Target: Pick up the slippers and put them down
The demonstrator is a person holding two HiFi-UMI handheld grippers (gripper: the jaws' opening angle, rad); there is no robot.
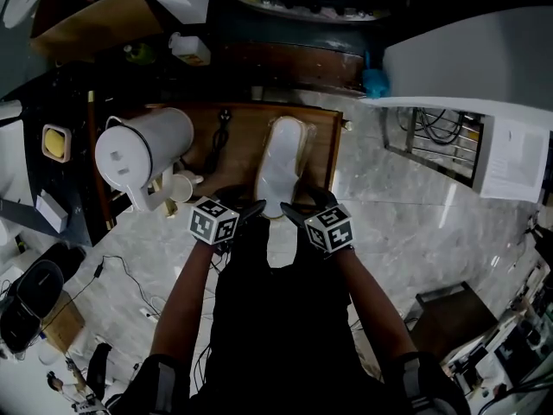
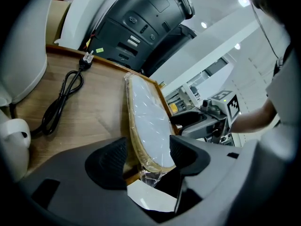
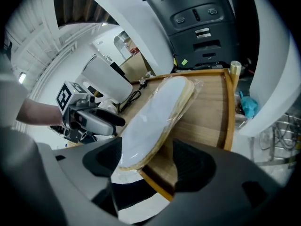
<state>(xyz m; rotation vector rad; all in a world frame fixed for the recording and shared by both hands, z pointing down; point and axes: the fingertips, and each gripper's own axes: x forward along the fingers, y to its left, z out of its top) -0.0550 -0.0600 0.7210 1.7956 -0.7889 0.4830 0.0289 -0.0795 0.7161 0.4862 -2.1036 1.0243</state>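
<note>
The slippers [image 1: 281, 167] look like a flat white pack with a tan edge, wrapped in clear plastic, and I cannot tell if it is one slipper or two pressed together. They lie long-ways on the brown wooden table [image 1: 246, 137]. The end nearest the person sticks out a little past the table's edge. The left hand-held gripper [image 1: 251, 208] is at the left side of that near end. Its jaws are wide open with the end of the slippers between them, and the pads do not press on it. The right hand-held gripper [image 1: 292, 212] is at the right side of the same end. It is wide open too, with the slippers just by its inner pad and not squeezed. So nothing is being held right now. The slippers rest on the table by their own weight. I think this is either the moment just before the grab or the moment just after the letting go, and the pictures alone do not say which. If it is the first, the closing, the lifting and the setting down are all left to do. If it is the second, only pulling the hands away is left. To the left of the slippers a black cord [image 1: 223, 132] lies on the wood. Farther left is a big white jug [image 1: 143, 150] with a small white cup [image 1: 180, 187] near it. A shiny grey floor [image 1: 406, 214] is to the right of the slippers.
</note>
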